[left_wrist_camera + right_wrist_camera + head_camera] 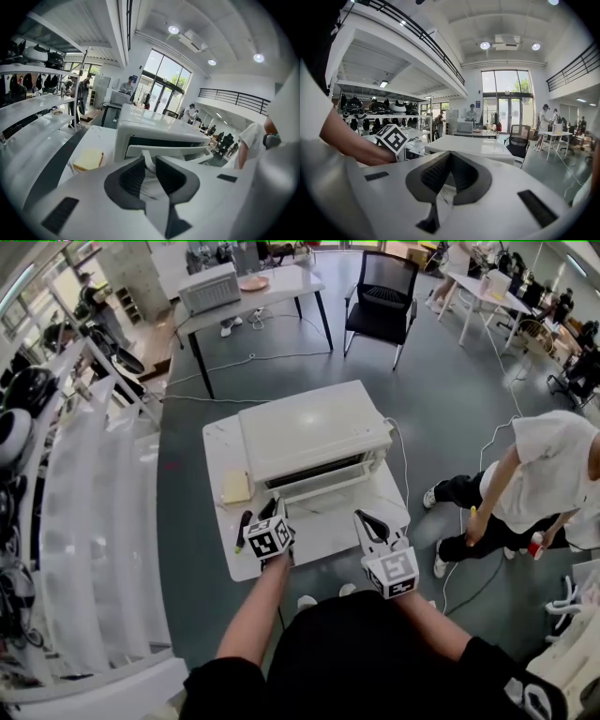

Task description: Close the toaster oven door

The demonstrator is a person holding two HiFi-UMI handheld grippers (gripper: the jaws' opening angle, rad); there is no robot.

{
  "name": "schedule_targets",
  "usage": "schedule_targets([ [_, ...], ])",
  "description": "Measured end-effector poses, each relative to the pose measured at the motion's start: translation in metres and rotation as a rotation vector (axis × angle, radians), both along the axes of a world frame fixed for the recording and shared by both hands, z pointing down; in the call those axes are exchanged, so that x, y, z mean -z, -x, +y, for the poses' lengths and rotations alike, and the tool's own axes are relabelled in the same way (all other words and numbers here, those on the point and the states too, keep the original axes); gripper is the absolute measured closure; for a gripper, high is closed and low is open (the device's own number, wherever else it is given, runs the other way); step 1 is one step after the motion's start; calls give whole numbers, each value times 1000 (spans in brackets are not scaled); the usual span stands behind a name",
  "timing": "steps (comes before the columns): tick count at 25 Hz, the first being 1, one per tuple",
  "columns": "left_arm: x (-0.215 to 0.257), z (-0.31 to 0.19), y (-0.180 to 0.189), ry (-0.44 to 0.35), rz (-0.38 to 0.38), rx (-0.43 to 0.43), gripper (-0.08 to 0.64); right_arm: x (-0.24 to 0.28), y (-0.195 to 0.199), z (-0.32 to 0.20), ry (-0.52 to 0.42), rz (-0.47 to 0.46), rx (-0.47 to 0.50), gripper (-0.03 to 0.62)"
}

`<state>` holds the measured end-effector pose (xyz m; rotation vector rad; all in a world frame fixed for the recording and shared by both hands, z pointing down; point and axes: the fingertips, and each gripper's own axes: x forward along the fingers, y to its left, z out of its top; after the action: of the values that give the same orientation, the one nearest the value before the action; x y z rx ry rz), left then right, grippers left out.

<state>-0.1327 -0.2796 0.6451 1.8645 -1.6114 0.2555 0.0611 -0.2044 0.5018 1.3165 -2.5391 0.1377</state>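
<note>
The white toaster oven (pixel 314 432) stands on a small white table (pixel 217 451). Its door (pixel 323 486) hangs partly open toward me, with the dark cavity showing above it. My left gripper (pixel 273 509) is at the door's left front edge. In the left gripper view its jaws (pixel 149 158) stand close together around a white post of the door handle (pixel 168 151). My right gripper (pixel 371 521) hovers in front of the door's right end and touches nothing. In the right gripper view its jaws (pixel 451 152) meet at the tips, and the oven's top (pixel 473 145) lies beyond them.
A yellow sponge-like pad (pixel 235 487) and a black pen (pixel 242 526) lie on the table left of the oven. A person in a white shirt (pixel 530 479) stands to the right. White shelving (pixel 94 521) runs along the left. A cable (pixel 403 460) trails off the table.
</note>
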Motion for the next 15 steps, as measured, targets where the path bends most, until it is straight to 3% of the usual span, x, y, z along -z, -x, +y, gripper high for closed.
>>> schedule_targets([
  [15,6,-23,4,-20,-17,9,476,-2,-9,-4,5,7,-21,571],
])
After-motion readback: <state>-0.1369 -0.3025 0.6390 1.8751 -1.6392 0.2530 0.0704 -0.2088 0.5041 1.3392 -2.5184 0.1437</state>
